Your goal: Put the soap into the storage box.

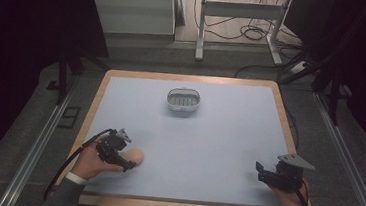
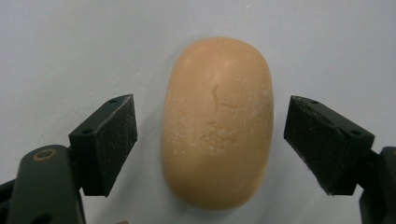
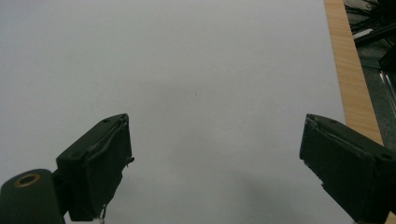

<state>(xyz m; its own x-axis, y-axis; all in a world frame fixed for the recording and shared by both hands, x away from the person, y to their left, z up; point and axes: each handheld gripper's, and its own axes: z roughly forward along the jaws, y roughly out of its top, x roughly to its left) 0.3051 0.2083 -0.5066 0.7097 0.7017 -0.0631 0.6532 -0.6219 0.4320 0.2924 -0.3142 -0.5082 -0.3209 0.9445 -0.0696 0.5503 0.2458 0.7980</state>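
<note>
As things stand at the near edge: both of the person's hands rest low on the table, a gripper in each; nothing is lifted.

Left gripper [image 2: 211, 140]: jaws spread wide on either side of the soap, a gap showing on both flanks; not touching it; in the high view the left gripper [image 1: 114, 150] sits at the near left with the bar just off its tip.

Soap [image 2: 217, 123]: a peach, oval bar lying flat on the mat, a faint stamp pressed into its top, a dusting of pale specks; it looks dry.

Handling, my guess: light and stiff, but rounded and smooth, so it could squirt out of a hard pinch; the long, flatter flanks at mid-length, where the pads already line up, look the best hold; the surface may dent or scuff.

Right gripper [image 3: 215, 154]: jaws apart and holding nothing, bare mat between them; near right in the high view [image 1: 281, 174], well apart from the soap.

Mat [image 1: 227, 142]: pale blue-grey, plain, smooth; a wooden border [image 1: 103, 88] frames it.

Basket [image 1: 183, 100]: small, white, slotted, toward the far middle; well away from both grippers.

Room: dim; dark curtains at the sides; a white table frame [image 1: 239, 12] and loose cables [image 1: 250, 31] on the floor beyond.
</note>
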